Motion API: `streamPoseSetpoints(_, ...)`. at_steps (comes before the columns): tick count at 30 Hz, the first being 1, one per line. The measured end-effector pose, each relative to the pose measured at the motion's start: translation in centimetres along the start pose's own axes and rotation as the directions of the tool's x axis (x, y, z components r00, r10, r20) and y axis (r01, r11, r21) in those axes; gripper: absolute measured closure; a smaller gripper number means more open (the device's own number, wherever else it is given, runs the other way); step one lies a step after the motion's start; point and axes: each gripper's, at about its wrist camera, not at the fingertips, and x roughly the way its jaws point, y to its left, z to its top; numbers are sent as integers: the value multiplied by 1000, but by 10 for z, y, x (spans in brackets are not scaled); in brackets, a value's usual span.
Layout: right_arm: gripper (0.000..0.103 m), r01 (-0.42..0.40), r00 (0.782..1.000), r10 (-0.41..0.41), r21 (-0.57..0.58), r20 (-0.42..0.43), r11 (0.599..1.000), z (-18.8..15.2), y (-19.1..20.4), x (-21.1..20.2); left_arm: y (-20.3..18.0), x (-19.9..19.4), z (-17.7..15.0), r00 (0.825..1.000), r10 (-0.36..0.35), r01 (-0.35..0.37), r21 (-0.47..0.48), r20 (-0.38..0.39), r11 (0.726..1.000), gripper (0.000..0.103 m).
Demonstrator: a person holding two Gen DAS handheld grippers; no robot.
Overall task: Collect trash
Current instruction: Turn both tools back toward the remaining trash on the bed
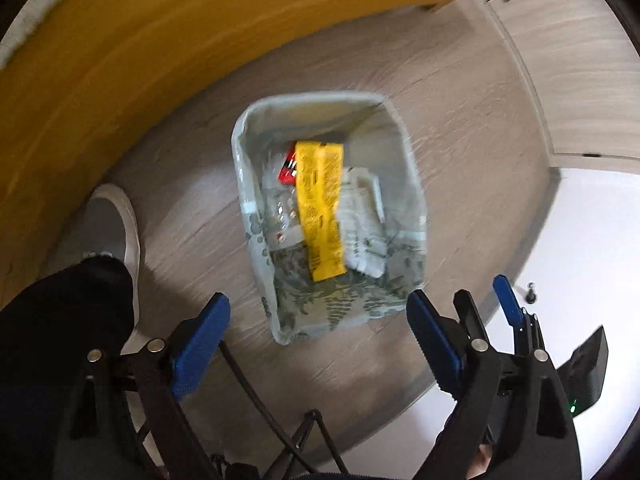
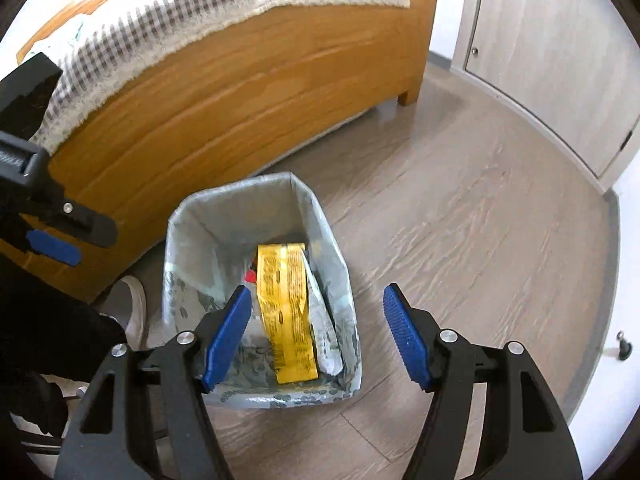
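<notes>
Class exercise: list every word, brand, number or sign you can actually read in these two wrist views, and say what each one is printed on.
No text here can be read.
Yellow wrapper in the lined trash bin: rows of dark print, too small and blurred to read.
Red packet beneath it: light marks, unreadable.
White packaging beside the wrapper: faint print, unreadable.
Bin liner: leaf pattern only, no lettering.

The floor [image 2: 460, 216] is made of grey wood-look boards and bright daylight reflects on it. A wooden bed frame [image 2: 224, 92] in a warm honey colour stands along one side, on a short leg [image 2: 408, 98]. A checked blanket [image 2: 224, 4] with a pale fringe covers the bed. Pale grey cupboard doors [image 2: 552, 52] with small round knobs stand by the white wall [image 1: 592, 240].
</notes>
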Motion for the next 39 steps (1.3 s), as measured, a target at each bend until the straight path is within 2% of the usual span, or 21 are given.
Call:
streamPoseSetpoints(2,37,13,1000,-12,-28,22,1000,15,6,-15,-1,-29,-4,996,27,-29,22,79,999,16)
streamPoseSetpoints(4,37,23,999,-20,-69,45,997,29,13,-29,-2,-77,-13,975,12,-27,62,223,998,16)
streamPoseSetpoints(6,37,50,996,-39,-131,86,990,51,27,-51,2,-115,-22,950,-22,-6,88,310,996,16)
streamPoseSetpoints(9,35,57,988,-30,-178,150,982,84,51,-81,21,-187,-42,889,-100,50,123,448,991,16)
streamPoseSetpoints(13,31,-9,967,64,-218,248,976,130,112,-123,71,-267,-71,777,-109,34,131,621,991,8)
streamPoseSetpoints(14,31,-34,960,96,-232,263,972,138,131,-131,90,-282,-77,749,-91,17,118,656,993,8)
streamPoseSetpoints(16,31,-74,946,146,-248,289,966,152,160,-142,123,-300,-83,717,-43,-14,76,696,997,7)
streamPoseSetpoints(18,31,-131,930,212,-265,301,955,166,197,-151,169,-313,-85,689,29,-38,-5,724,999,7)
streamPoseSetpoints(21,31,-197,913,284,-294,294,935,177,254,-155,228,-323,-88,653,83,-27,-86,753,996,7)
streamPoseSetpoints(22,31,-211,909,301,-306,287,929,180,271,-154,256,-327,-88,633,133,-57,-126,762,990,7)
streamPoseSetpoints(24,31,-235,903,329,-323,276,917,186,308,-151,284,-330,-88,609,255,-122,-229,751,966,7)
streamPoseSetpoints(25,31,-251,899,345,-329,268,910,187,323,-151,304,-335,-86,607,299,-142,-270,736,952,7)
streamPoseSetpoints(26,31,-278,893,370,-333,257,901,188,347,-148,323,-341,-85,616,295,-123,-280,730,952,7)
streamPoseSetpoints(29,31,-330,881,420,-354,219,875,188,398,-139,388,-354,-81,651,233,36,-336,722,941,7)
streamPoseSetpoints(31,31,-337,882,431,-384,190,860,187,428,-131,435,-362,-79,683,222,154,-434,696,888,7)
streamPoseSetpoints(32,31,-337,886,433,-408,168,849,185,450,-124,447,-365,-79,687,211,193,-454,696,870,7)
streamPoseSetpoints(34,31,-354,883,449,-436,136,827,184,478,-119,478,-372,-81,690,192,250,-478,698,842,7)
streamPoseSetpoints(35,31,-361,878,461,-459,126,812,186,495,-117,486,-375,-82,691,208,240,-491,693,838,7)
streamPoseSetpoints(37,31,-355,874,471,-500,124,790,193,523,-114,511,-386,-85,674,316,170,-557,667,813,7)
streamPoseSetpoints(38,31,-344,875,468,-522,123,781,199,541,-112,525,-392,-90,657,397,129,-615,641,778,7)
streamPoseSetpoints(39,31,-337,874,470,-543,123,769,206,558,-110,534,-396,-94,646,438,117,-648,625,752,7)
